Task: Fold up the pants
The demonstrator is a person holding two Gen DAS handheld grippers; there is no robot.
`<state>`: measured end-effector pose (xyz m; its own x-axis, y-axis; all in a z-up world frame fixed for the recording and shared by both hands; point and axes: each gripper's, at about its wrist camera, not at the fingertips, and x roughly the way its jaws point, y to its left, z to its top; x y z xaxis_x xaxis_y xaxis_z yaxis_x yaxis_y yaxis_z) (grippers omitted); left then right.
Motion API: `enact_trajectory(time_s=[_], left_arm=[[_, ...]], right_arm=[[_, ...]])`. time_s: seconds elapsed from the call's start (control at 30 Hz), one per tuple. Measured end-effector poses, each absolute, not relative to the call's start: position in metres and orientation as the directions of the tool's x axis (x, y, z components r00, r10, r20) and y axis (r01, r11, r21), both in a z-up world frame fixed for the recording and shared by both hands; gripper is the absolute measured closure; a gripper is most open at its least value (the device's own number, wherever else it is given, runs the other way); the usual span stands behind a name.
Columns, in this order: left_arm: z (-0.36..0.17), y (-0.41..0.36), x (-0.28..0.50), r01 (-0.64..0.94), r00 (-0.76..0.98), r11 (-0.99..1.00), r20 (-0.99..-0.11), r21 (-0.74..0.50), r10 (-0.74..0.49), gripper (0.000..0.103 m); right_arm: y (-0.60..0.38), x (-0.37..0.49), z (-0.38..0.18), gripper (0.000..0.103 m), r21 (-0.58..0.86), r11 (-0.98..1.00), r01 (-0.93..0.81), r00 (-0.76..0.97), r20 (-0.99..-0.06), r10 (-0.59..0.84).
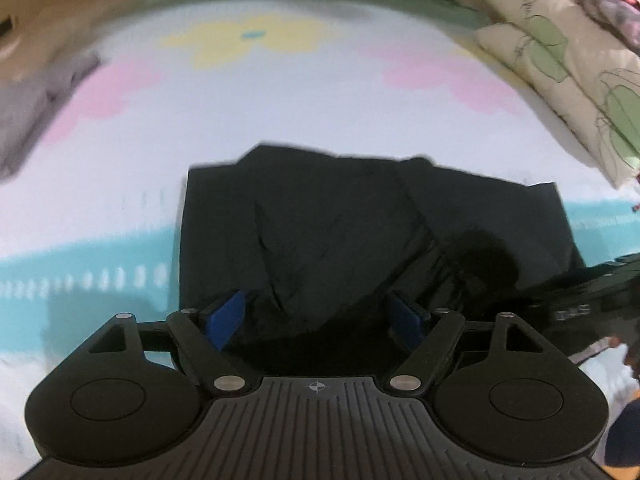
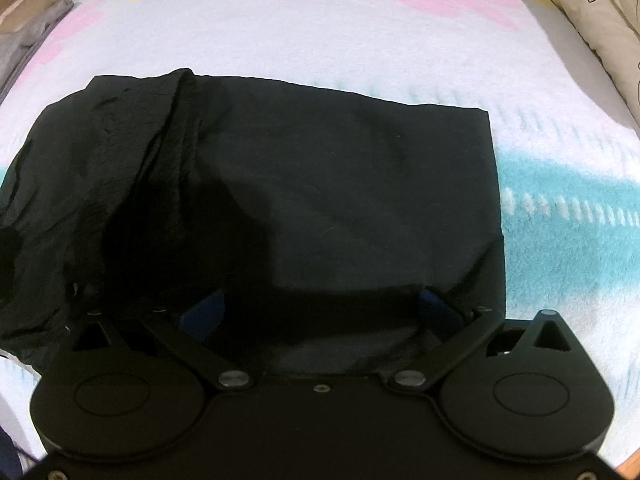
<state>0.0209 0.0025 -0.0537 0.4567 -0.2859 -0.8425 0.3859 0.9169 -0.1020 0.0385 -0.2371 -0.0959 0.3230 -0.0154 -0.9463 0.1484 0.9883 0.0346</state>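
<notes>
The black pants point(image 1: 320, 232) lie folded in a compact rectangle on a pastel blanket point(image 1: 304, 104). They fill the middle of the right wrist view point(image 2: 320, 184), with a bunched, wrinkled part point(image 2: 132, 152) at the left. My left gripper point(image 1: 320, 318) is open over the near edge of the pants, its blue pads point(image 1: 226, 318) wide apart and empty. My right gripper point(image 2: 320, 312) is open too, its blue pads point(image 2: 202, 312) spread over the near edge. The right gripper's body shows at the right edge of the left wrist view point(image 1: 580, 300).
A cream pillow with green leaf print point(image 1: 560, 68) lies at the right, also in the right wrist view point(image 2: 592, 8). Grey clothing point(image 1: 36, 116) sits at the far left of the blanket. The blanket point(image 2: 560, 184) has pink, yellow and teal patches.
</notes>
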Motion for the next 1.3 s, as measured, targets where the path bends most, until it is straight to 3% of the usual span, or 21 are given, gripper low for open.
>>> enact_trajectory(time_s=[0.2,0.43,0.7,0.83,0.93,1.07,1.2,1.23,1.3], left_arm=[[-0.075,0.008,0.02,0.368,0.429,0.921,-0.856,-0.126,-0.288,0.018],[-0.08,0.01,0.024,0.35,0.423,0.925,-0.856,-0.148,-0.297,0.009],[-0.08,0.014,0.022,0.362,0.425,0.919,-0.85,-0.156,-0.312,0.009],[-0.078,0.014,0.021,0.366,0.427,0.918,-0.849,-0.154,-0.313,0.009],[-0.077,0.016,0.021,0.363,0.426,0.917,-0.847,-0.164,-0.32,0.009],[-0.068,0.021,0.023,0.338,0.419,0.915,-0.834,-0.222,-0.357,0.011],[-0.051,0.034,0.021,0.298,0.504,0.925,-0.785,-0.234,-0.361,0.011],[-0.046,0.039,0.021,0.286,0.53,0.931,-0.771,-0.228,-0.352,0.011],[-0.041,0.045,0.022,0.266,0.563,0.94,-0.757,-0.215,-0.332,0.011]], right_arm=[[-0.245,0.052,-0.083,0.004,0.094,0.986,0.138,0.273,-0.961,0.054],[-0.249,0.071,-0.044,0.004,0.226,0.96,0.165,0.452,-0.883,0.13],[-0.206,0.101,-0.078,0.015,0.28,0.956,0.09,0.392,-0.892,0.224],[-0.183,0.097,-0.087,0.03,0.286,0.955,0.074,0.393,-0.889,0.236],[-0.185,0.083,-0.084,0.029,0.282,0.958,0.059,0.397,-0.887,0.237],[-0.189,0.074,-0.073,0.052,0.296,0.955,0.026,0.406,-0.876,0.261],[-0.183,0.067,-0.058,0.064,0.234,0.971,-0.05,0.43,-0.873,0.232],[-0.183,0.067,-0.054,0.074,0.238,0.97,-0.052,0.436,-0.868,0.236],[-0.186,0.064,-0.047,0.077,0.27,0.962,-0.046,0.441,-0.859,0.262]])
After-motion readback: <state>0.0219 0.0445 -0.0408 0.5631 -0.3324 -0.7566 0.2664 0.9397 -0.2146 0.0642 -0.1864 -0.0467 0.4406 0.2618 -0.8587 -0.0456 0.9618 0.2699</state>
